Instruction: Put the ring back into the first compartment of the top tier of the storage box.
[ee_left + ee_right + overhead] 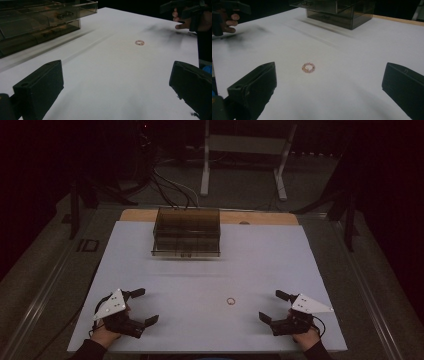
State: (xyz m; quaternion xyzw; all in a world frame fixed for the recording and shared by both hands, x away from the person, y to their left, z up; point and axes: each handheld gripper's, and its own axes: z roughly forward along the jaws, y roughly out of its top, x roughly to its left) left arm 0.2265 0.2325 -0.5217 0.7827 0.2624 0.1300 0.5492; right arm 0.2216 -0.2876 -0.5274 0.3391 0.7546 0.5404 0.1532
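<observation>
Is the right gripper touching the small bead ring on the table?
Apart. In the right gripper view the bead ring lies on bare white table ahead of the right gripper, whose open jaws stand wide.

White table top (260, 260) fills centre of the high view, wooden edge strip (260, 217) along its far side. Smoky clear drawer box (186, 232) sits upper centre. Small pink bead ring (230, 301) lies lower centre-right, apart from box.
</observation>
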